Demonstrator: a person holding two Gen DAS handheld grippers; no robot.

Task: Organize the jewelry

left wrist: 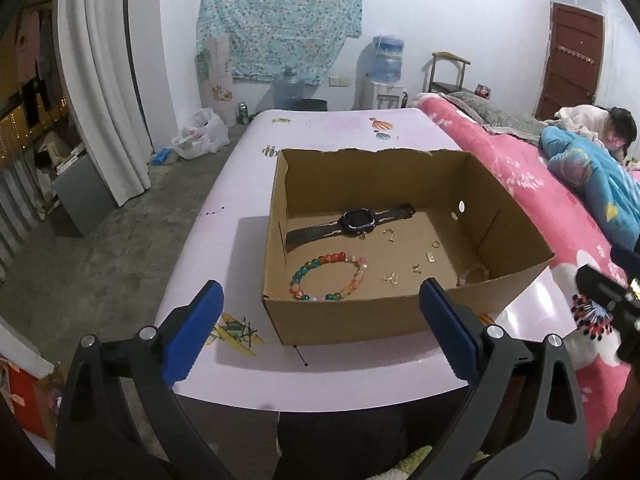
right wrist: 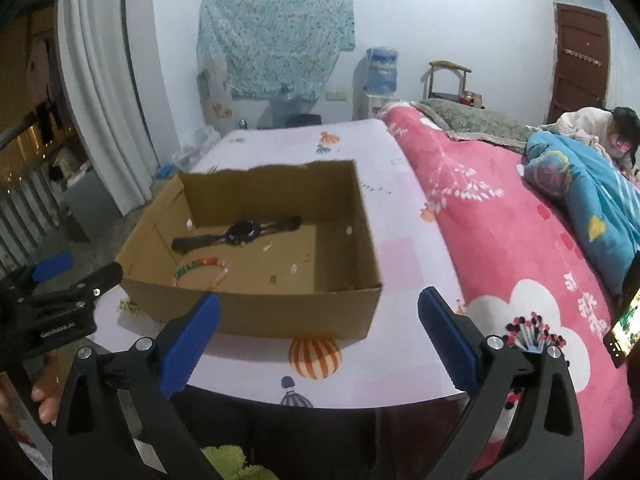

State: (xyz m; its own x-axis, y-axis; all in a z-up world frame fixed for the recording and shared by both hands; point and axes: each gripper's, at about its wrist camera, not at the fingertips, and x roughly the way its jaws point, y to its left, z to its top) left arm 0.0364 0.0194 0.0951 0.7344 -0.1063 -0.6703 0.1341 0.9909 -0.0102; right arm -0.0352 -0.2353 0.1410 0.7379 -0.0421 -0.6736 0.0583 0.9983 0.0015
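Note:
An open cardboard box [left wrist: 360,324] stands on a pale pink table [left wrist: 320,376]. Inside lie a black watch [left wrist: 352,220], a multicoloured bead bracelet [left wrist: 304,276], a pale pink bracelet [left wrist: 474,272] in the right corner and several small gold pieces [left wrist: 430,257]. My left gripper [left wrist: 320,300] is open and empty, held in front of the box's near wall. My right gripper [right wrist: 320,312] is open and empty, also before the box [right wrist: 256,312]. The watch [right wrist: 242,232] and bead bracelet [right wrist: 196,266] show in the right wrist view too.
A bed with a pink blanket [left wrist: 540,216] borders the table on the right; a person [left wrist: 618,128] lies on it. A phone [right wrist: 624,332] rests on the blanket. White curtains [left wrist: 104,80], a plastic bag [left wrist: 200,136] and a water dispenser [left wrist: 386,76] stand beyond.

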